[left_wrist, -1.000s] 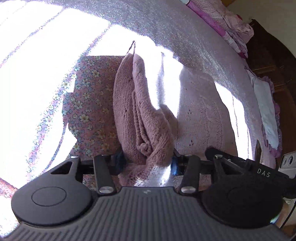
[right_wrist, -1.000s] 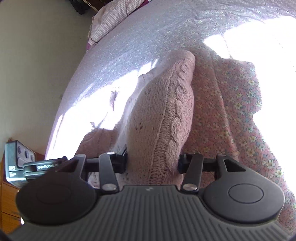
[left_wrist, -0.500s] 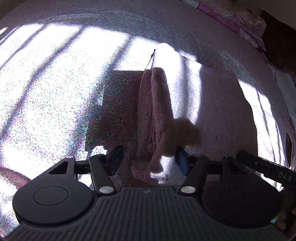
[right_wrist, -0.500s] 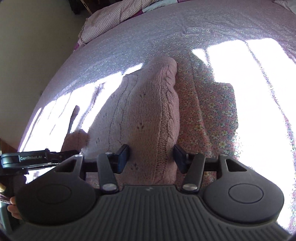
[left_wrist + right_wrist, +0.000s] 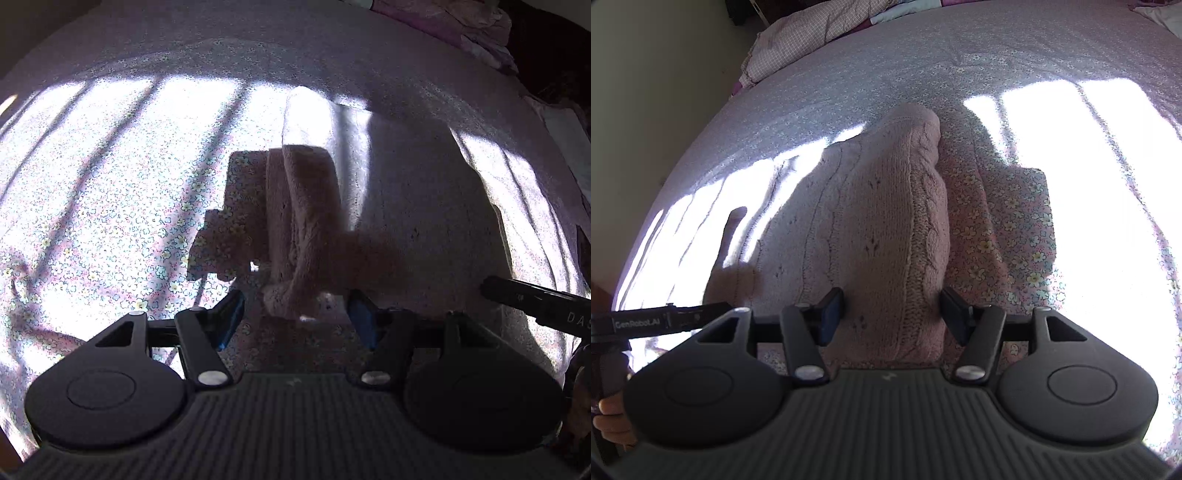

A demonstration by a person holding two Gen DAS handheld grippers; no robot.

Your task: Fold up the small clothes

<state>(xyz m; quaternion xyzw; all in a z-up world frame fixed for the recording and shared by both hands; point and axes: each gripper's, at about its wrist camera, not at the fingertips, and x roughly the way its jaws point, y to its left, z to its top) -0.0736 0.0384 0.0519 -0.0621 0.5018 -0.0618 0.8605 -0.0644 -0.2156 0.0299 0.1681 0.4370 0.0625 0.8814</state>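
Sunlit bed [image 5: 849, 74] with pink sweater [image 5: 886, 221] before us.
Our left tongs [image 5: 295, 314] and right tongs [image 5: 892, 310] tilt down, spread, just opened, sweater loose between them.

The dusty-pink cable-knit sweater [image 5: 886, 229] is thick wool-like knit, nubbly and matt, with raised cable ribs along its three-o'clock edge and small eyelet holes. Under it the floral-print cotton bedsheet [image 5: 1015, 221] looks thin, smooth and matt, creased toward nine o'clock. The checked quilted pillow [image 5: 812, 33] at eleven o'clock is soft puckered cloth. The right gripper [image 5: 892, 314] is matt black plastic with a ribbed grey body, dull metal screw heads and rubbery dark pads. The left gripper [image 5: 295, 315] has the same finish, with glossier blue pads [image 5: 360, 317].
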